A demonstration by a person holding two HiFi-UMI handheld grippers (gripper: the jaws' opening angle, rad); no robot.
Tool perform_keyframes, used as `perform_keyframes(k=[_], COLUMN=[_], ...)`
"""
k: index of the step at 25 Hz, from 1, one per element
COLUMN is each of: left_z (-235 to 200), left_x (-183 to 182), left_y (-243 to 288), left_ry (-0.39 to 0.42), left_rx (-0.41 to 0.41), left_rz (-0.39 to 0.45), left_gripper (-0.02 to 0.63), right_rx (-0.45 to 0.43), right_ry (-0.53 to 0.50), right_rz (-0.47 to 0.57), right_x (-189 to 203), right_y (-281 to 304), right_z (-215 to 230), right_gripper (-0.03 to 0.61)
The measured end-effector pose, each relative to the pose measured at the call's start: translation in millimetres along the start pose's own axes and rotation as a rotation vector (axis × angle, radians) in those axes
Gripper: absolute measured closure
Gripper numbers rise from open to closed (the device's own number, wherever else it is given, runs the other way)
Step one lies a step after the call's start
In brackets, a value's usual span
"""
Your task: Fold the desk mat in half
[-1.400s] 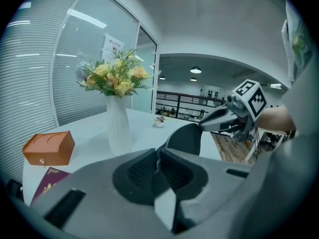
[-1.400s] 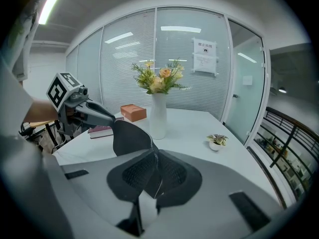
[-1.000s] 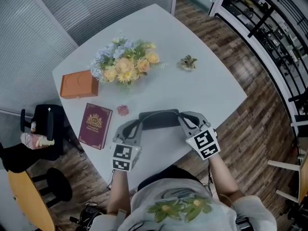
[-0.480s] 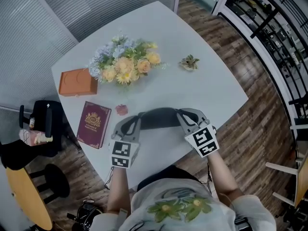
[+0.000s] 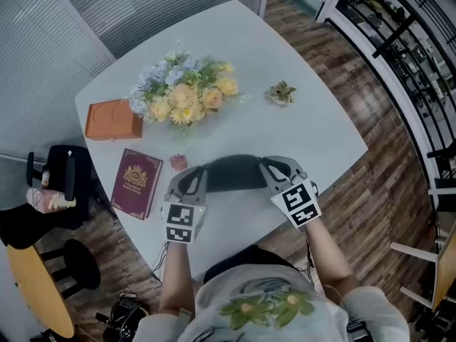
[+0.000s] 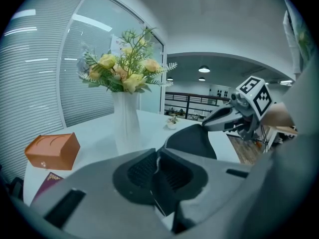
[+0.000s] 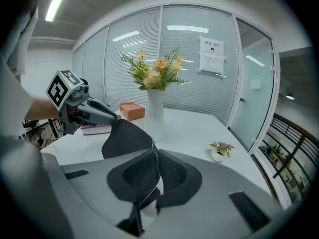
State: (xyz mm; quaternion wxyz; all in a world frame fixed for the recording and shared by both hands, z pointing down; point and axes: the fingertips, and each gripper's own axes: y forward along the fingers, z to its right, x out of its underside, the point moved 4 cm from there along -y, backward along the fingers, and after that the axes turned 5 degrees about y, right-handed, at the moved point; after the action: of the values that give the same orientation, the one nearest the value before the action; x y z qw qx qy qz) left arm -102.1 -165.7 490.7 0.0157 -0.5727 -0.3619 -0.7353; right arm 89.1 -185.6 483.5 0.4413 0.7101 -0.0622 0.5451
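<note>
The left gripper (image 5: pixel 193 183) and right gripper (image 5: pixel 269 171), each clamped on the desk mat (image 5: pixel 231 174), have carried its edge slightly farther away.

This looks like an office meeting area. Glass partition walls (image 7: pixel 134 59) backed with slatted blinds enclose a white tabletop (image 5: pixel 313 120), and a printed notice (image 7: pixel 212 49) hangs on the glass beside a glazed door (image 7: pixel 254 98). Strip lights (image 7: pixel 57 3) run across the ceiling, a black swivel chair (image 5: pixel 68 184) stands on the wood-plank floor (image 5: pixel 370 191), and a black railing (image 5: pixel 399 41) borders the space.
</note>
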Motion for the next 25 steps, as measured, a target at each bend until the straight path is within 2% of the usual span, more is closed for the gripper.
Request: perform_keyframes(k=[7,16,20,25], left_z=[-3,-2,0,-1], left_x=[4,14,21,29], left_y=[10,26,33,41], left_ry=[0.008,0.069,0.072,0.137], left_rx=[-0.019,-0.050,-0.057,-0.077], left_rz=[-0.010,-0.043,-0.065,-0.103], left_gripper=[0.578,0.579,0.580,0.580], right_rx=[-0.004,-0.009,-0.009,-0.015], right_ry=[-0.012,-0.018,-0.017,-0.013], right_rz=[-0.018,-0.049,-0.062,-0.075], right_x=[4,15,20,24], right_y=[11,25,30,39], right_z=[5,11,14,16], right_gripper=[0.538,0.538,0.538,0.538])
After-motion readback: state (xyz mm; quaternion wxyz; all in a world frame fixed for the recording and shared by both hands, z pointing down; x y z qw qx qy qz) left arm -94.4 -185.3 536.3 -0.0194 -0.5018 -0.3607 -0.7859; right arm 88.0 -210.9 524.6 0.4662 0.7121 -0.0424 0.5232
